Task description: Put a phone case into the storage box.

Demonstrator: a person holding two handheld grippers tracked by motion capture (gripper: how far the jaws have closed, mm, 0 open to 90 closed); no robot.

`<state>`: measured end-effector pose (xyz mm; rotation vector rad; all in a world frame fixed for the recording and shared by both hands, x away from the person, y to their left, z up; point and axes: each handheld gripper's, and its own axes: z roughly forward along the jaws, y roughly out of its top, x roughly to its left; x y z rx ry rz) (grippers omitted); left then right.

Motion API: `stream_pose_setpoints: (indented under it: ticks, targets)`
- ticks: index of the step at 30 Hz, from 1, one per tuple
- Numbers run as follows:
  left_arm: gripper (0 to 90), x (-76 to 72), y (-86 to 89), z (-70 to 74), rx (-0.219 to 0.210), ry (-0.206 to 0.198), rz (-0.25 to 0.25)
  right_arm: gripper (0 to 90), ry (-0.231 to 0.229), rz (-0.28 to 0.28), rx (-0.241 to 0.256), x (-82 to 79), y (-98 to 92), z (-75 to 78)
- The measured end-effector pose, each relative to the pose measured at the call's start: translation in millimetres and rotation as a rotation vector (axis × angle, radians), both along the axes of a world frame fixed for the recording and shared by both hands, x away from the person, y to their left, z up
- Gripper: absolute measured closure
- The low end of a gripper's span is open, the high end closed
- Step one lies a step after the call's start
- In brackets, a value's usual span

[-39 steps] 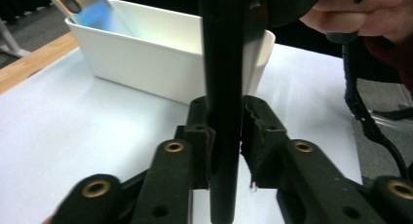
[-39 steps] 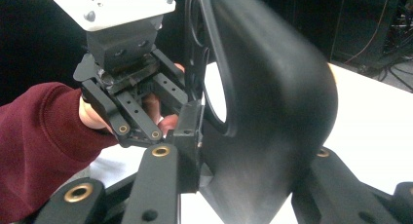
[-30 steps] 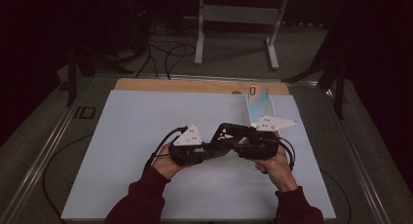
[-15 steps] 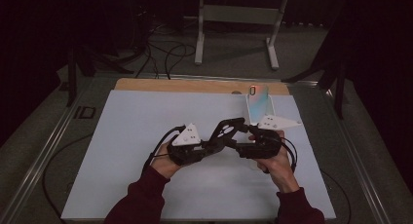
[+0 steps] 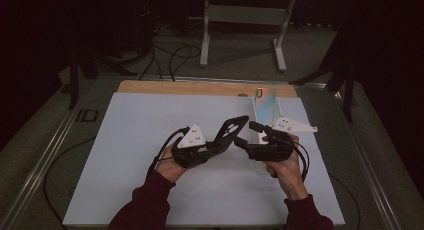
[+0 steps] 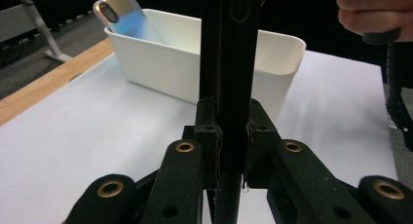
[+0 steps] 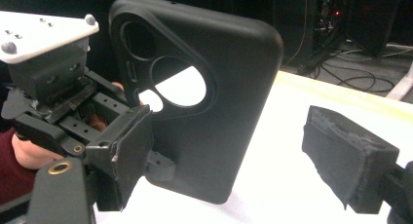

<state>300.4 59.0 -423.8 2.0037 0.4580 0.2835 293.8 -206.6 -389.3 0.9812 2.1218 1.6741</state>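
I have the black phone case (image 5: 231, 131) pinched edge-on between the pads of my left gripper (image 5: 216, 146); in the left gripper view the case (image 6: 229, 63) rises straight up from between the two clamped fingers (image 6: 207, 146). My right gripper (image 5: 246, 135) sits just beside it with its fingers spread: one pad (image 7: 124, 151) is right against the case's lower edge, the other pad (image 7: 346, 160) stands well clear of it. Past my left fingertips sits a white bin (image 6: 160, 63) with a phone (image 6: 119, 12) leaning inside, on the white mat (image 5: 140, 120).
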Motion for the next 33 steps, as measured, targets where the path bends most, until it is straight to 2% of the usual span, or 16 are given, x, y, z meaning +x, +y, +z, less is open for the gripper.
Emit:
stream_pose_setpoints:
  ticks: [4, 14, 24, 33]
  targets:
    - [80.5, 1.2, -0.3, -0.2, -0.001, 0.002, 0.021, 16.2, 0.005, -0.018, 0.011, 0.6, 1.4, 0.5]
    - [80.5, 2.8, -5.3, -1.5, -0.004, 0.002, 0.038, 13.8, 0.007, -0.045, 0.025, 1.0, 8.1, 1.3]
    - [80.6, 3.1, -10.7, -2.0, -0.009, 0.002, 0.037, 9.2, -0.001, -0.085, 0.029, 0.8, 14.2, 3.5]
    - [80.6, 2.2, -18.4, -3.0, -0.007, -0.005, 0.026, 8.8, 0.001, -0.106, 0.067, 2.0, 20.2, 5.2]
